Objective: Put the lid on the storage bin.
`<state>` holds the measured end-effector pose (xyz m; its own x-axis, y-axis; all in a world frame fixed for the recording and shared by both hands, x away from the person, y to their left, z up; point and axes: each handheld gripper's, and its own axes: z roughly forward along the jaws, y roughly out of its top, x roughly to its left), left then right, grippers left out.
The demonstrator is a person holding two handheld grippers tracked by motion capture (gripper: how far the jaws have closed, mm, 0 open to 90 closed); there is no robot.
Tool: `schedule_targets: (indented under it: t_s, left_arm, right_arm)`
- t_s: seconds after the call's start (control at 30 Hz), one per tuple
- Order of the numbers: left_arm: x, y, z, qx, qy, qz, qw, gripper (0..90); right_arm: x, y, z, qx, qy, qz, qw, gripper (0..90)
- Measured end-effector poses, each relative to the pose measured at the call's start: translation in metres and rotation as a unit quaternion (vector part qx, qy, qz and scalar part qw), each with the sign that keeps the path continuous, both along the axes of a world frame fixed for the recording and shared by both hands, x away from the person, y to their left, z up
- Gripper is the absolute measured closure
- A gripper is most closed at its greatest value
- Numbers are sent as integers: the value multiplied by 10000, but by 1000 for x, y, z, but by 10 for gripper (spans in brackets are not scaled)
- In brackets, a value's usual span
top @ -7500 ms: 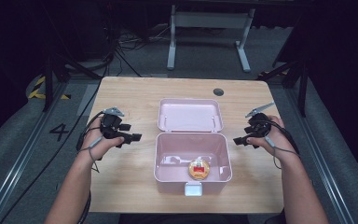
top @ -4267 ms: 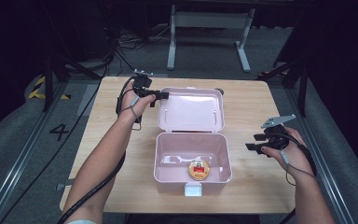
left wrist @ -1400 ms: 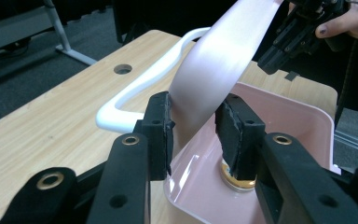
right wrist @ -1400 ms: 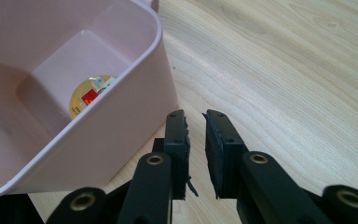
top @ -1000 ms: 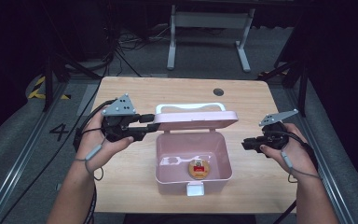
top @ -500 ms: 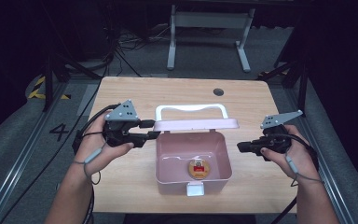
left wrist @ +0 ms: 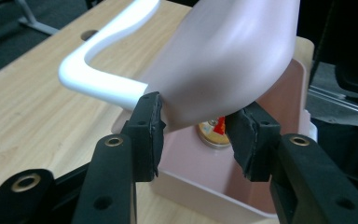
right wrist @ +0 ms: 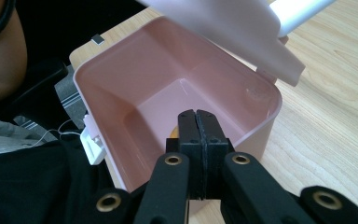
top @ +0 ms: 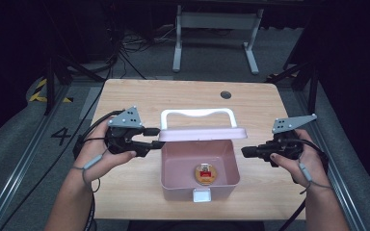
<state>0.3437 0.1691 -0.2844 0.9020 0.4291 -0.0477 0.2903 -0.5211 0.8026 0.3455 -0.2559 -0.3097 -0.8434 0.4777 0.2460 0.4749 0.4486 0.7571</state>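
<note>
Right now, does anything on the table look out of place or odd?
Only the pink lid: it hangs half-closed over the box, one corner between the left gripper's jaws. Nothing is spilled or visibly damaged.

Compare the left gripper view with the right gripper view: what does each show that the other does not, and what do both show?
Left gripper view alone: the left gripper, its fingers astride the pink plastic lid's edge, having just been opening, and the small round brown item with a red mark.

Right gripper view alone: the right gripper, fingers shut together, empty, and the white front latch.

Both: the pink plastic lunch box, the lid's white handle, the light wooden table.
</note>
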Motion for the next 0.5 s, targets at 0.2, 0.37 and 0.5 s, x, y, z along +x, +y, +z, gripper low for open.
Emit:
schedule_targets:
  t_s: [0.2, 0.37, 0.5]
  left_arm:
    - [1, 12, -10, 316, 233, -330, 9987, 496]
    - [4, 27, -15, 371, 394, -150, 9984, 479]
    - [7, 35, -15, 297, 402, 7, 9987, 475]
  right_arm:
    - [-1, 2, 0, 91, -15, 62, 9999, 900]
    - [-1, 4, 1, 53, -42, 50, 10000, 900]
    - [-2, 4, 1, 31, -51, 50, 10000, 900]
